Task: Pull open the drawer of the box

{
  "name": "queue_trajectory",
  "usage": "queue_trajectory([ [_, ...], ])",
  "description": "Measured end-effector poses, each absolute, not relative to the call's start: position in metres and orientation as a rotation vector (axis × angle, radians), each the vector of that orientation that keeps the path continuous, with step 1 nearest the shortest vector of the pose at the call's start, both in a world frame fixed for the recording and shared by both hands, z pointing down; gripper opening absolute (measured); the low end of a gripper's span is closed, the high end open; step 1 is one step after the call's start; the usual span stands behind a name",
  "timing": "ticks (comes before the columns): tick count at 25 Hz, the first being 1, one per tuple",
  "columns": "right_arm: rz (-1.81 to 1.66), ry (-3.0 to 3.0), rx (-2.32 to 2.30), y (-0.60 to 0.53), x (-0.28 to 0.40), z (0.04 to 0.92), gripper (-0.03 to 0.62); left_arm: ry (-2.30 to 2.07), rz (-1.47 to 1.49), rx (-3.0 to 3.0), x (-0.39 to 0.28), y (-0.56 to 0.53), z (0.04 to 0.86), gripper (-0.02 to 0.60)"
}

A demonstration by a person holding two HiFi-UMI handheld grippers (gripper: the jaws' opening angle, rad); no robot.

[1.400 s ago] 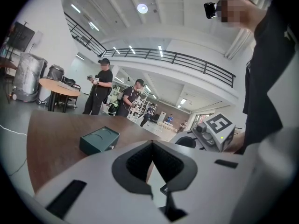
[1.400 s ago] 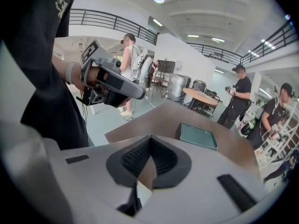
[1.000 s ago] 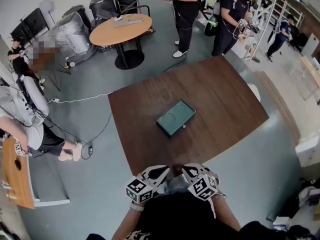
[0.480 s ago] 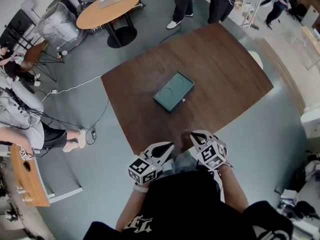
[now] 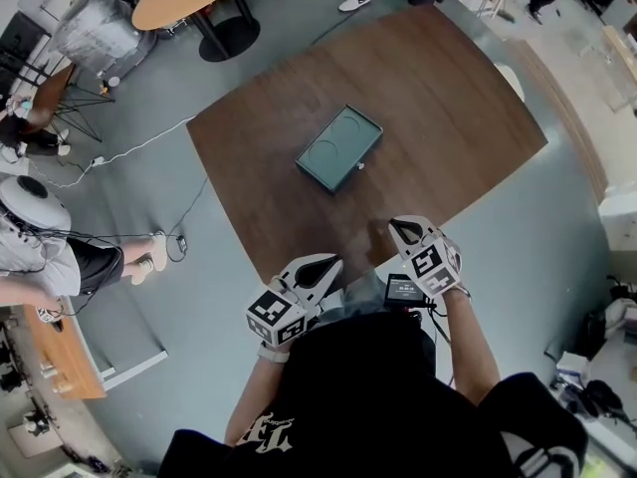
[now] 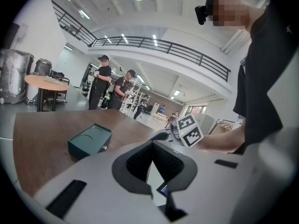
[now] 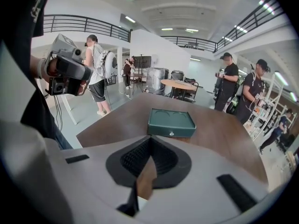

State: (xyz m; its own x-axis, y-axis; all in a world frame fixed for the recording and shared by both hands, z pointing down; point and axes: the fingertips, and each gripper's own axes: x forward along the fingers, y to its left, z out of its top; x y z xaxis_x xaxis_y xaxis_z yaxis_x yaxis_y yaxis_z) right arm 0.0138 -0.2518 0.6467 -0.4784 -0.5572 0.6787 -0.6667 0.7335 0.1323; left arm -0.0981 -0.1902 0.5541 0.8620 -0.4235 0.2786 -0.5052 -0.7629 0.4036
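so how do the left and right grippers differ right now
The right gripper reaches farther forward than the left gripper, with its tip by the near edge of the table. The right one faces the knob side of the box head-on. From the left one, the box sits off to the left, seen corner-on. Shared: both have their fingers shut on nothing, and neither touches the box.

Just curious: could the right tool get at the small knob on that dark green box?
Probably yes: the small pale knob on the dark green rectangular box faces the right tool, with only brown wooden table between. Its jaws are shut.
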Motion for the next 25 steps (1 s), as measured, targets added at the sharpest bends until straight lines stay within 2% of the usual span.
queue_trajectory([
  [9,0.199,-2.217,0.947,-0.286,0.008,0.675,-0.012,-0.674,0.259,2.542,-0.103,-0.198,0.563,0.006],
  [25,0.414,-2.158,1.052,-0.348,0.007,0.725,-0.012,-0.724,0.293,2.495,-0.126,-0.227,0.572,0.006],
])
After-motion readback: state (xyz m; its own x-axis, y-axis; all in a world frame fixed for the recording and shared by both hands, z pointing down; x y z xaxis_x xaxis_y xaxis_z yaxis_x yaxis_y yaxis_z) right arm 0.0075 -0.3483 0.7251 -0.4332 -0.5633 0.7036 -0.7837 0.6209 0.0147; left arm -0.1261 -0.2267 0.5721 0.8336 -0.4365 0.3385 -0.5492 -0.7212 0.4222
